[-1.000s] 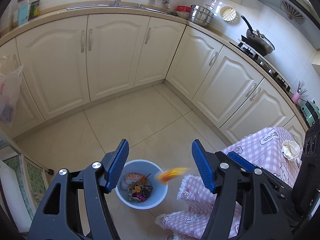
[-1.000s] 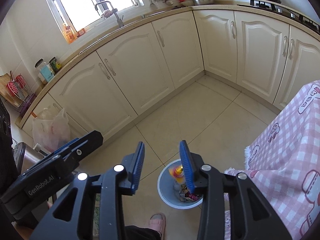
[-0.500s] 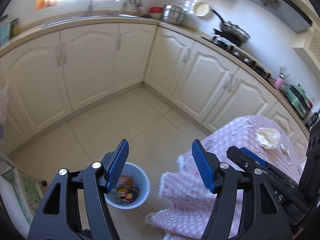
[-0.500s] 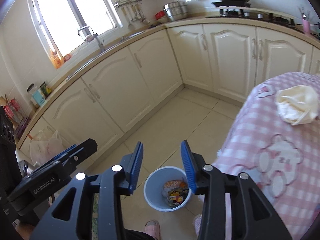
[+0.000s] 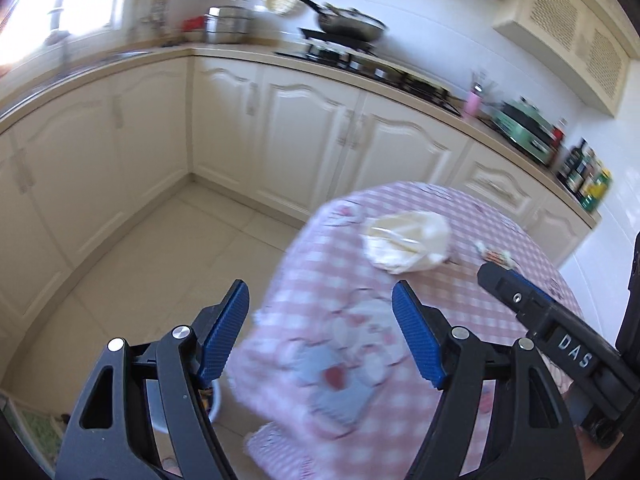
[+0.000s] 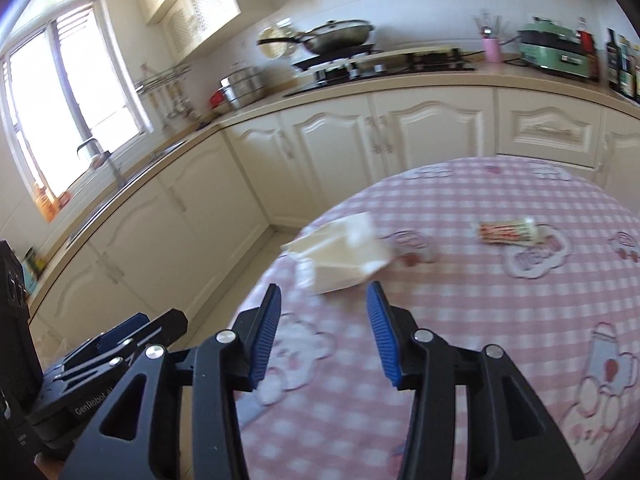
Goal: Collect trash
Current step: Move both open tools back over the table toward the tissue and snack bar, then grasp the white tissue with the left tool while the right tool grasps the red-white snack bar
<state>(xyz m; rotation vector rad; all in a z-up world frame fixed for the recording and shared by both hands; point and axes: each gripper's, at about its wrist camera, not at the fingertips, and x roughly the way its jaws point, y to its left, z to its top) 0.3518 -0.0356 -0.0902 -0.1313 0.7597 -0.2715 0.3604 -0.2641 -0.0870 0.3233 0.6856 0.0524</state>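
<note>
A crumpled white tissue lies on the round table with the pink checked cloth; it also shows in the right wrist view. A red-and-white snack wrapper lies further right on the cloth, small in the left wrist view. My left gripper is open and empty above the table's near edge. My right gripper is open and empty, just short of the tissue. The blue trash bin on the floor is mostly hidden behind my left finger.
Cream cabinets and a counter run round the room, with a stove and pan, a pink cup, a green cooker and bottles. Tiled floor lies left of the table.
An orange scrap fell into the bin a second ago. Both grippers have since swung right and up from over the bin to the table; the tissue and wrapper have come into view.
</note>
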